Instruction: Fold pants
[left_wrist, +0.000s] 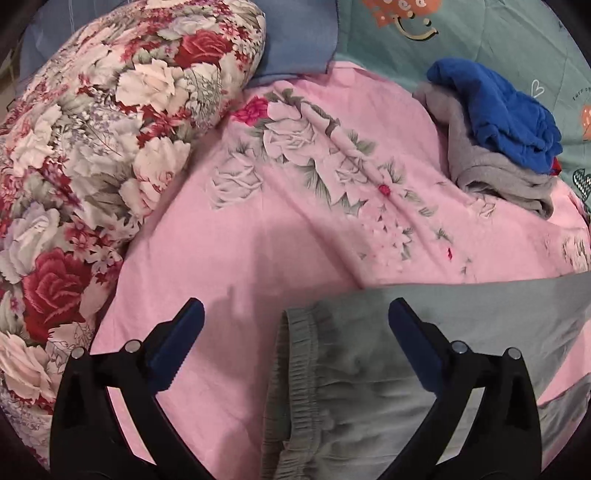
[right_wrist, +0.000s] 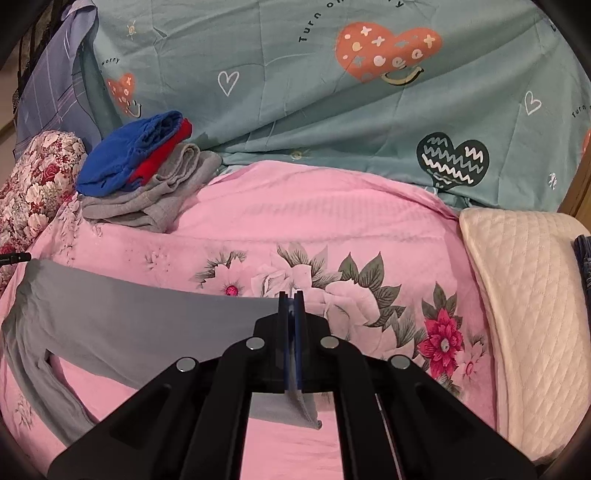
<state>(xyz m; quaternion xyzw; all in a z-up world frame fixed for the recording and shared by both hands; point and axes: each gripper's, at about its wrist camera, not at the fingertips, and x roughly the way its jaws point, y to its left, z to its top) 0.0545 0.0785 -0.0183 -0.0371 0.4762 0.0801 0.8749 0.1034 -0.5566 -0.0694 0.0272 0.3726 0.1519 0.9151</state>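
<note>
Grey pants lie on the pink floral sheet. In the left wrist view the elastic waistband runs down the middle, between the fingers of my left gripper, which is open and just above it. In the right wrist view the pants stretch leftward, with two legs apart. My right gripper is shut on the end of one pant leg, whose hem hangs under the fingers.
A pile of blue, red and grey folded clothes sits at the back of the sheet. A rolled floral quilt lies at left. A teal heart-print duvet is behind, a cream quilted pad at right.
</note>
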